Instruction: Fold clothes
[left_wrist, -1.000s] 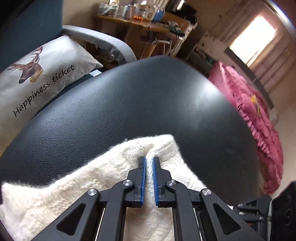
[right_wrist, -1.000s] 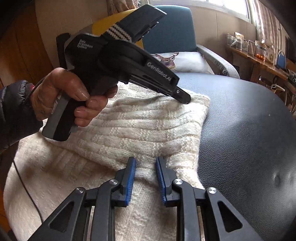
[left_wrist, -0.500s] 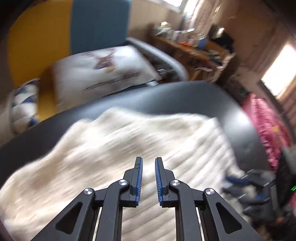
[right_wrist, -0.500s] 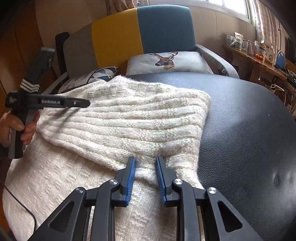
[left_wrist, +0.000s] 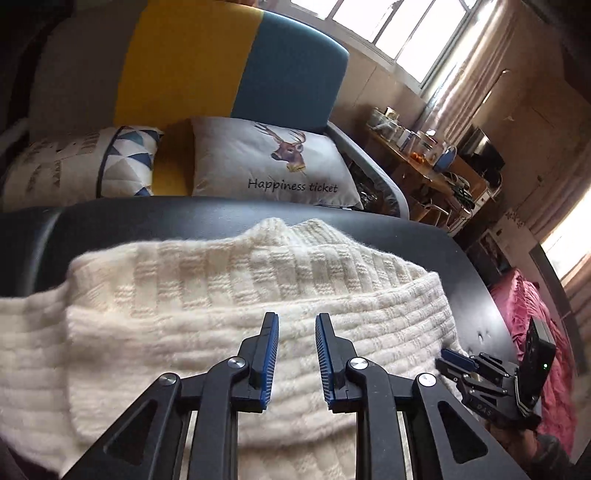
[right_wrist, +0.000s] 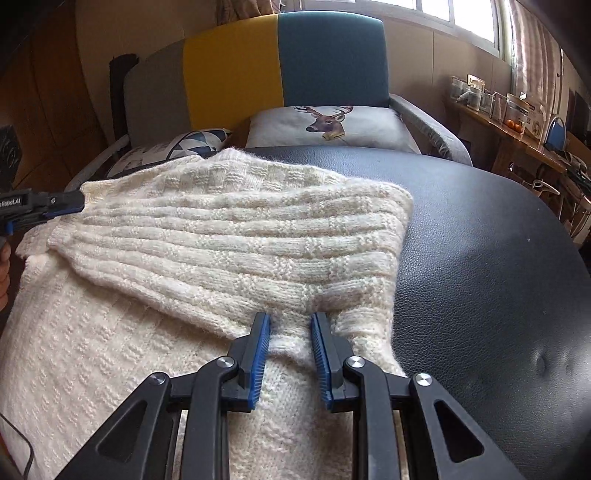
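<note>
Tongs on cream knit sweater

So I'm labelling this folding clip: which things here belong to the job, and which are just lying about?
Job: cream knit sweater, left gripper with jaws opening, right gripper pinching the sweater, black table.
Lying about: deer cushion, triangle-pattern cushion, armchair, cluttered desk.

Cream ribbed-and-check knit sweater; black leather table; grey-yellow-teal chair; deer-print cushion.
</note>
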